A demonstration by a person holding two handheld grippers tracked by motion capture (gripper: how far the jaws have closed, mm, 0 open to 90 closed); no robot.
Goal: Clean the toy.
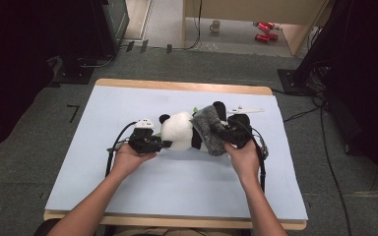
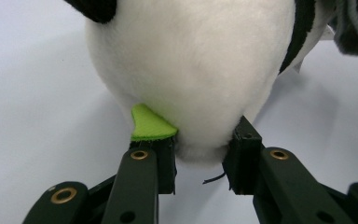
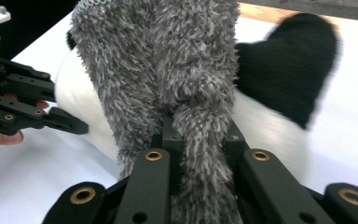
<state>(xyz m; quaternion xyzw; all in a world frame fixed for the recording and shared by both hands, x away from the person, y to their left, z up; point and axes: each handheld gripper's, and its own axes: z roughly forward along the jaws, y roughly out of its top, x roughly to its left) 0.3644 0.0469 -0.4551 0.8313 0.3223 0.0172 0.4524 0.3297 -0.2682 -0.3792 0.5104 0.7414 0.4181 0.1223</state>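
A black-and-white panda plush [image 1: 179,130] lies on its side in the middle of the pale blue mat [image 1: 128,182]. My left gripper [image 1: 163,144] comes in from the left, its jaws pinching a fold of the panda's white fur [image 2: 191,70]. A small green felt piece [image 2: 149,123] sits against that gripper's left pad. My right gripper [image 1: 225,132] is shut on a grey fuzzy sock [image 1: 209,129] draped over the panda's right half. In the right gripper view the sock [image 3: 168,70] rises from between the jaws, beside a black paw [image 3: 289,65] and the left gripper's linkage [image 3: 23,100].
The mat covers a wooden table [image 1: 177,86] with bare mat on all sides of the plush. Cables [image 1: 262,162] trail from both grippers toward the near edge. Beyond the table, a mug [image 1: 215,25] and red items [image 1: 265,30] lie on the floor, with dark equipment at both sides.
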